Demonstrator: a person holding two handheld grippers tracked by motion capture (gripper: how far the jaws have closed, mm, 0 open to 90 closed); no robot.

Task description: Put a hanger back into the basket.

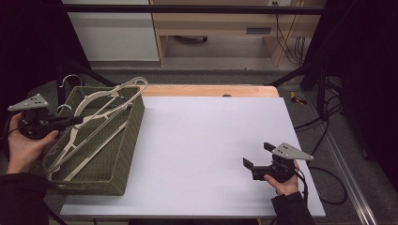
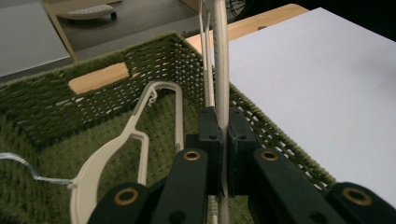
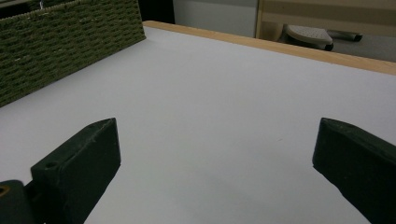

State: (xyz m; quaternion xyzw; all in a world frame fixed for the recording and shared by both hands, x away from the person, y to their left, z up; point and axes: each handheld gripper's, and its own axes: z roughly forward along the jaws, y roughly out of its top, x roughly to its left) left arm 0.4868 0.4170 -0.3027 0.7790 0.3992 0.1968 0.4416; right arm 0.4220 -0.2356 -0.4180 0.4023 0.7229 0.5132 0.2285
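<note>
at the far left of the high view, the left gripper (image 1: 70, 121) sits in the person's left hand (image 1: 22, 145) over the near left edge of a green woven basket (image 1: 123, 154). in the left gripper view its black jaws are pressed together on the thin cream bar of a hanger (image 2: 221, 79), which runs straight up between them toward the basket's far rim. a second cream hanger (image 2: 121, 140) lies on the basket floor to the left of the jaws, its metal hook (image 2: 23, 169) reaching out at the lower left. from above, the cream hangers (image 1: 101, 117) lie slantwise across the basket, one tip poking past the far right corner. the basket stands on the left end of a white table top (image 1: 206, 140), with a wooden edge (image 1: 211, 90) showing along the far side. well apart, near the front right corner of the table, the right gripper (image 1: 259, 155) rests in the person's right hand (image 1: 284, 180), low over bare white surface. in the right gripper view its two jaws stand spread wide with nothing between them, and the basket's side (image 3: 70, 42) shows at the upper left.
</note>
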